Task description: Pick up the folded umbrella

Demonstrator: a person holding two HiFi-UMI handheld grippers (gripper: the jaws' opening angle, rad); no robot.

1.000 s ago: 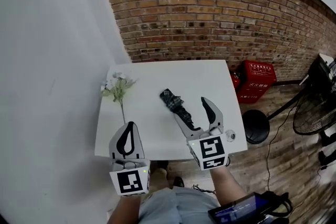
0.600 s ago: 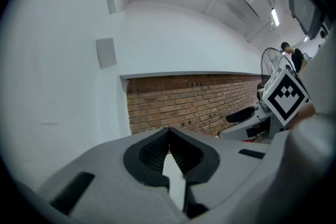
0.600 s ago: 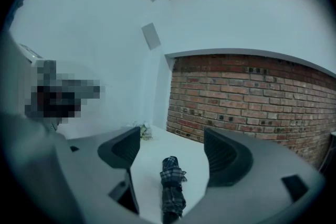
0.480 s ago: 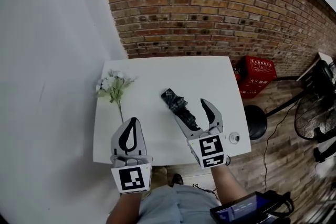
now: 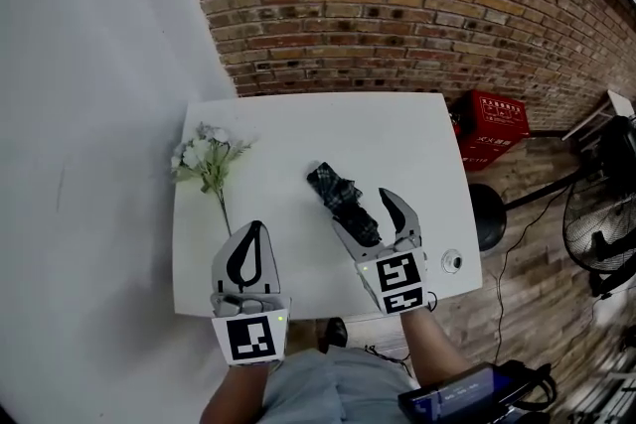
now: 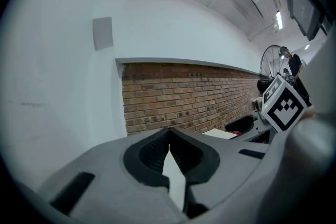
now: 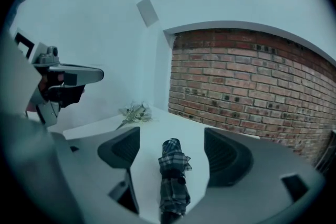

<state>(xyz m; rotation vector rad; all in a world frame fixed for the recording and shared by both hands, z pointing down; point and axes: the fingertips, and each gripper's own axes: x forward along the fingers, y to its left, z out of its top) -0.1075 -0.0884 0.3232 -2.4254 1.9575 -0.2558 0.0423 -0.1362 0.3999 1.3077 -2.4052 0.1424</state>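
Straddling folded umbrella [image 5: 343, 201], R gripper [image 5: 362, 212] jaws spread wide; L gripper [image 5: 255, 231] jaws pressed together, empty.

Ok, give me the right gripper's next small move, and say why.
Probably close the right gripper on the umbrella. Its fingers stand apart, one on each side of the umbrella, which lies flat on the table and runs along the gap between them. The left gripper is shut and off to the side, so the grasp looks like the right one's job.
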